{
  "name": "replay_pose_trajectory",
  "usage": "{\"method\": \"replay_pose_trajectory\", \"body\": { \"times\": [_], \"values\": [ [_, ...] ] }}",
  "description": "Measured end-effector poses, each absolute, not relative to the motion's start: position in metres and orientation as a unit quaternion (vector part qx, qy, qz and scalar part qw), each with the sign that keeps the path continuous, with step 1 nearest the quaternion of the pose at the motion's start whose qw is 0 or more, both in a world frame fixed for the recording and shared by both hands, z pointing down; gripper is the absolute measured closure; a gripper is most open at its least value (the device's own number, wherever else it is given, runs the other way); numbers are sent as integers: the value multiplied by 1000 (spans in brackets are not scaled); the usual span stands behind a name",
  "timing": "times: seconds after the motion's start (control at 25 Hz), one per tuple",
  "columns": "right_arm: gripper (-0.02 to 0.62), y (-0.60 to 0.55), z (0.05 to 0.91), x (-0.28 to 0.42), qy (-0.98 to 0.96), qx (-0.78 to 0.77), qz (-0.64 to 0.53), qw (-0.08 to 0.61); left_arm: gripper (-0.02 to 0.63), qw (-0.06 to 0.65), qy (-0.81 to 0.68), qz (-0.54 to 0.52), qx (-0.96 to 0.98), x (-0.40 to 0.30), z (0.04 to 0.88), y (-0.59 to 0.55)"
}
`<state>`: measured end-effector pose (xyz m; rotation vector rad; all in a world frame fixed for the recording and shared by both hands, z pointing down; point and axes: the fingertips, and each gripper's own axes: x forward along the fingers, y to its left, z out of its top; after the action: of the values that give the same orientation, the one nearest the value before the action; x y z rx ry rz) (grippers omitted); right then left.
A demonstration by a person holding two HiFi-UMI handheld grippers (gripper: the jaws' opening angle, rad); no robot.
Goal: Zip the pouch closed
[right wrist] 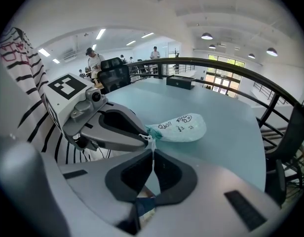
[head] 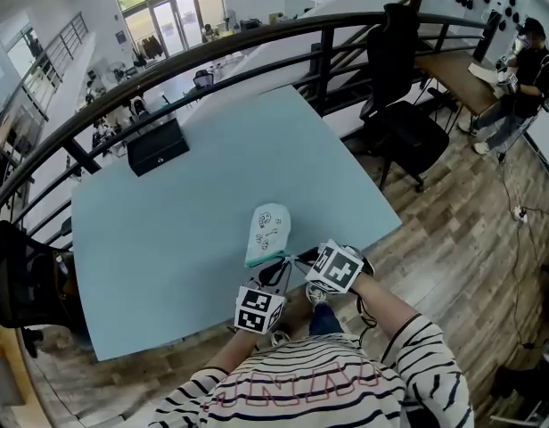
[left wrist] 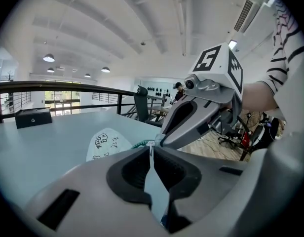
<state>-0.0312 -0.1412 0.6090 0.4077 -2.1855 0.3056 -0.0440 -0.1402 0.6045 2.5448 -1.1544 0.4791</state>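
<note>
1. Pale table (head: pixel 167 239): the pouch (head: pixel 268 232) lies at its near edge.
2. Left gripper (left wrist: pixel 151 146) and right gripper (right wrist: pixel 152 147) both clamp narrowly on its near end.
3. Anchor the fabric with one and draw the white pull (right wrist: pixel 151 140) straight.

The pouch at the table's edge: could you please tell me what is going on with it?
A person in a striped top holds a gripper in each hand at the pale blue table's near edge. The left gripper and the right gripper meet tip to tip, both shut on the green zipper end of the printed pouch, beside a small white tab. The pouch's body lies on the table. How far the zipper is closed cannot be seen.
</note>
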Motion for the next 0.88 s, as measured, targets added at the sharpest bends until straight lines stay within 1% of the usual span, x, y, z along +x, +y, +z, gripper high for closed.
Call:
{"method": "replay_pose_trajectory", "body": {
  "times": [0.08, 0.2, 0.44, 0.64, 0.88],
  "values": [
    [561, -138, 608, -30, -879, 166, 128, 429, 575, 162, -399, 157, 889, -44, 603, -137],
    [561, -133, 607, -30, -883, 161, 138, 419, 580, 176, -395, 144, 890, -46, 602, -131],
    [565, -131, 606, -30, -883, 148, 137, 423, 580, 199, -401, 133, 884, -51, 605, -126],
    [566, -135, 609, -26, -878, 167, 138, 427, 581, 237, -427, 127, 863, -69, 614, -126],
    [566, -140, 614, -22, -874, 181, 139, 428, 580, 247, -442, 136, 851, -80, 623, -126]
  ]
}}
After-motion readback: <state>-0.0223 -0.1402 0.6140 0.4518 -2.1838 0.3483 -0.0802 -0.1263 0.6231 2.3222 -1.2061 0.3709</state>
